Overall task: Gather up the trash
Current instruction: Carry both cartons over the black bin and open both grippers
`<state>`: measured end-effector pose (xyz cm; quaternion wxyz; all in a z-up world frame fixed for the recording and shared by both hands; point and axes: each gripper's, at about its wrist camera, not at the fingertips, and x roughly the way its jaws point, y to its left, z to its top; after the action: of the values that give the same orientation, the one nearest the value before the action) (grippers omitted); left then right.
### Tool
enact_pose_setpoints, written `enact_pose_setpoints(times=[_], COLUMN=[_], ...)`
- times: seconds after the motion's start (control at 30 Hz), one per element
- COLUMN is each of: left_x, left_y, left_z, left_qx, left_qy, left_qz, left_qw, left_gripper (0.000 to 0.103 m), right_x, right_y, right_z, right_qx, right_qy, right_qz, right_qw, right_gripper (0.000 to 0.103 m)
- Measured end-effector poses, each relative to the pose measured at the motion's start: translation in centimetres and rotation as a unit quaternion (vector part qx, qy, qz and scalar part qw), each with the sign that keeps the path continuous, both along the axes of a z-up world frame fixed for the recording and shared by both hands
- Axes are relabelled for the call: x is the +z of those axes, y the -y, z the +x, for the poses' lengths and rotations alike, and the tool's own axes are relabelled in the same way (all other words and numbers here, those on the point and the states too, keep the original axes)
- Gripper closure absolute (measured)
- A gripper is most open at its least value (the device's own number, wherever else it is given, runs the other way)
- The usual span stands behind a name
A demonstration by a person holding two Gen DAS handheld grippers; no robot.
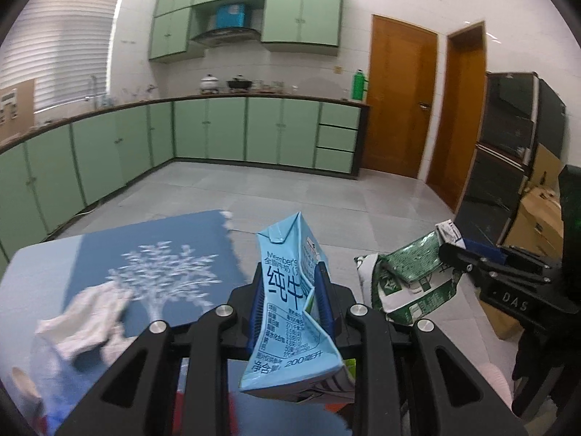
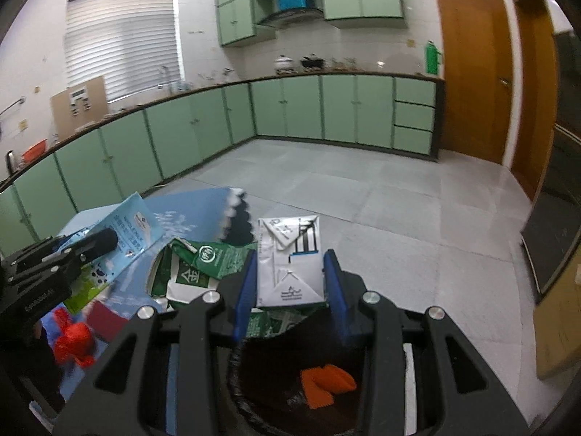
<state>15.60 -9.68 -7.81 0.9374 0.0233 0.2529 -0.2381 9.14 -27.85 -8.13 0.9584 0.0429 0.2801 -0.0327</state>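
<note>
Trash is being carried: left gripper (image 1: 290, 292) clamping blue carton (image 1: 290, 312); right gripper (image 2: 288, 279) clamping white carton (image 2: 289, 265) above bin (image 2: 290, 381) at six o'clock, presumably for dropping.

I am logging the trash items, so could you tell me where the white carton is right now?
In the right wrist view the white carton sits clamped between the right gripper fingers, above the dark bin, right of the torn green carton.

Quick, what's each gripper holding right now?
Left gripper: shut on the crumpled light-blue milk carton.
Right gripper: shut on the flattened white carton.
</note>
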Motion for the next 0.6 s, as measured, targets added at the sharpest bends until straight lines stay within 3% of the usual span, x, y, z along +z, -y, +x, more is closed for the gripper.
enact_pose_setpoints(times=[0.33,0.6], left_x=[-3.4,-5.9], left_y=[6.2,8.4], left_z=[2.1,3.5], left_qx=[-0.042,-0.061], left_qy=[-0.032,-0.071], left_qz=[0.008,0.022], left_qw=[0.9986,0.9954], left_gripper=[0.077,0.076], right_x=[-5.1,-7.9], right_y=[4.5,5.4], right_z=[0.5,2.7], right_qx=[-0.048,-0.057], right_qy=[-0.042,-0.077], right_qz=[0.001,0.008], right_qw=[0.998,0.995], right_gripper=[0.068,0.067])
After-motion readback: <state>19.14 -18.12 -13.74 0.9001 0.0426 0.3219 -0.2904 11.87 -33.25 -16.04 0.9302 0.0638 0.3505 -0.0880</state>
